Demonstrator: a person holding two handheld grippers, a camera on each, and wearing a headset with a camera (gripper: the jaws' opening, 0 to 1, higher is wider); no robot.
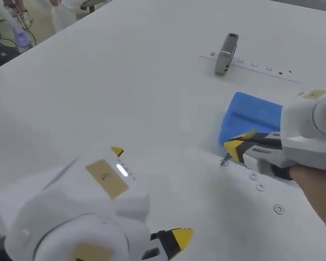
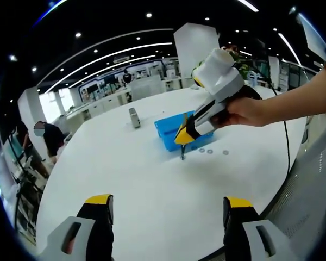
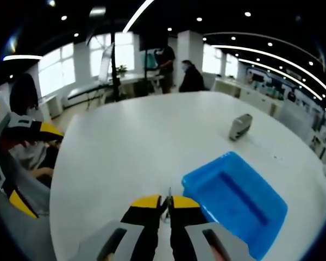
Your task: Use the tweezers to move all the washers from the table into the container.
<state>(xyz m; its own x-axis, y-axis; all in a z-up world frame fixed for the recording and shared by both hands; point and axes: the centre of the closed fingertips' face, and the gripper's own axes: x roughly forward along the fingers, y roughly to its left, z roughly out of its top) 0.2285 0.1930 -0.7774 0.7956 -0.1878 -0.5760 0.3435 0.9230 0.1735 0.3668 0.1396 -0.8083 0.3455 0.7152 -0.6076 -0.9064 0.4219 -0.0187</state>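
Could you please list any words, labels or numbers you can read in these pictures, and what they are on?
No text is legible.
The printed marks on the table, beside the grey device: too small to read.
The tan label on the left gripper: blurred.

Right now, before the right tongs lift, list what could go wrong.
1. The tweezers in the right tongs touch the table at what looks like a washer beside the blue container; so thin a grip may slip on the lift.
2. Three loose washers lie near the hand; a sweep could scatter them.
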